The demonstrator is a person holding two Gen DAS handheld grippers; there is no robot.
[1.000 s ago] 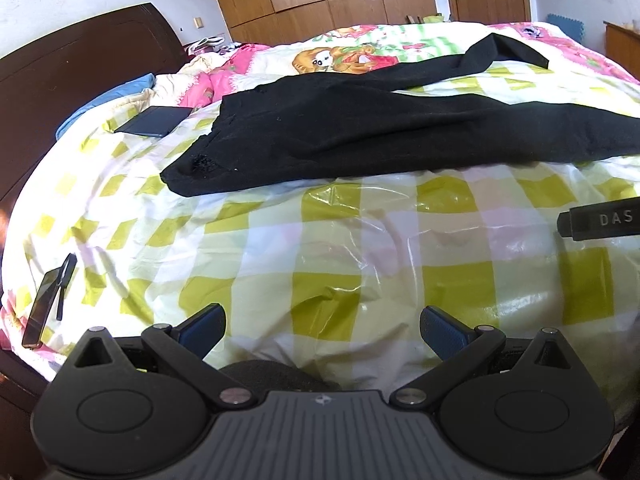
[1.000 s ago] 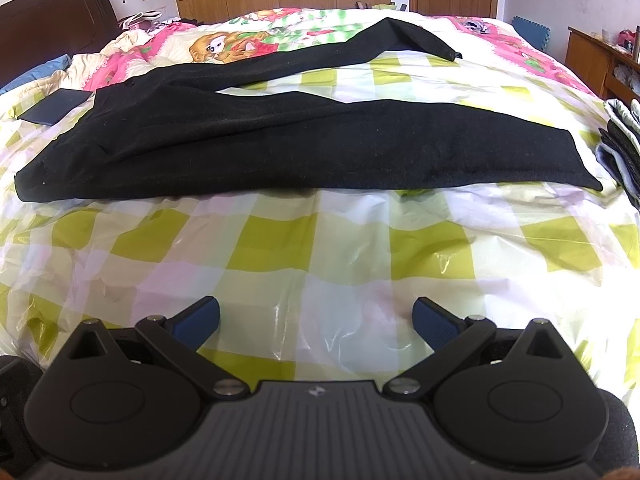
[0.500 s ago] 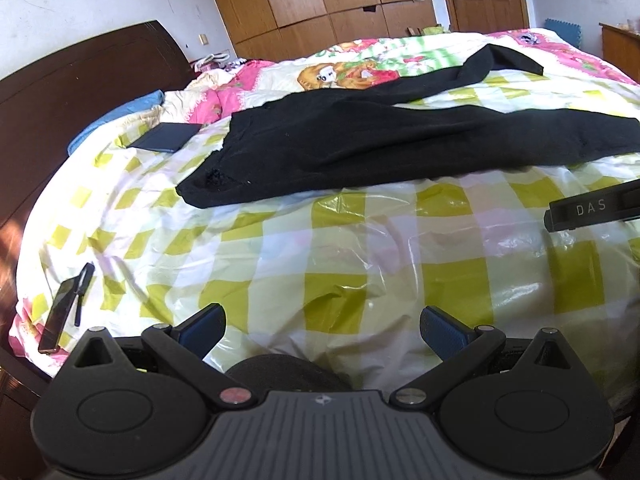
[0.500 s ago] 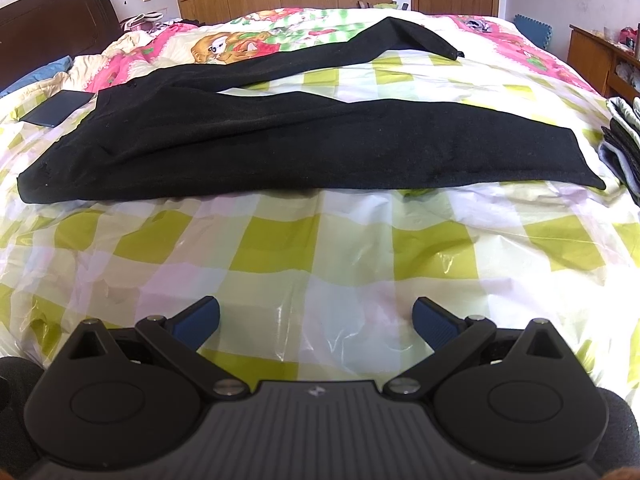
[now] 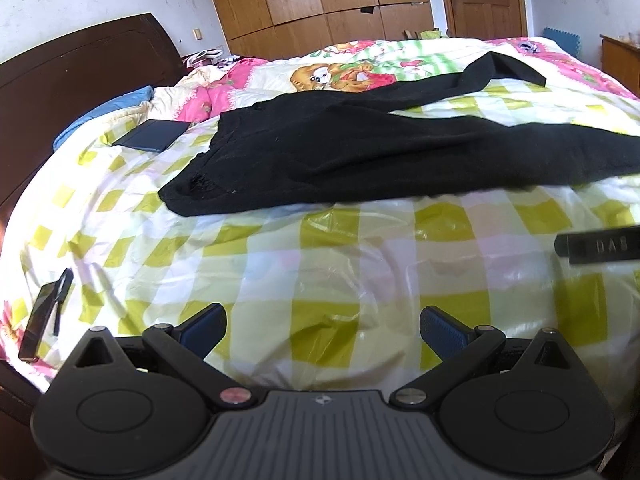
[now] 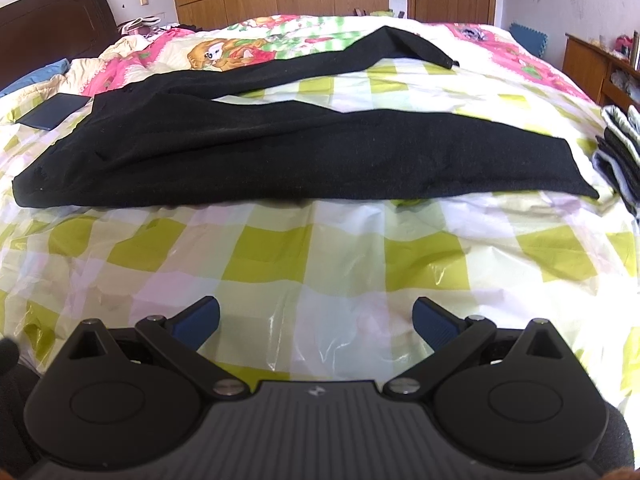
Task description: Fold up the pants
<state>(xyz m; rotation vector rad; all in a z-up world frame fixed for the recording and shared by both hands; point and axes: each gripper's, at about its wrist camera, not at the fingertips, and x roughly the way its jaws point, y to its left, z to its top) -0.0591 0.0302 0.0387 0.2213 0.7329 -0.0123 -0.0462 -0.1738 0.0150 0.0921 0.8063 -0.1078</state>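
Black pants (image 5: 360,152) lie spread out on the bed, waist at the left and two legs running right, one leg angled toward the far side. They also show in the right wrist view (image 6: 280,152). My left gripper (image 5: 322,330) is open and empty, low over the checked sheet, short of the pants' near edge. My right gripper (image 6: 316,320) is open and empty, also short of the near leg. The tip of the right tool (image 5: 600,246) shows at the right edge of the left wrist view.
A yellow-checked plastic sheet (image 6: 280,248) covers the bed. A dark flat case (image 5: 154,140) lies left of the waist. A phone (image 5: 38,320) lies at the bed's left edge. Folded clothes (image 6: 620,152) are stacked at the right. A dark headboard (image 5: 80,68) stands on the left.
The left wrist view has shifted slightly, so the pants sit a little lower and nearer. The right view has barely moved. Both grippers stay open.
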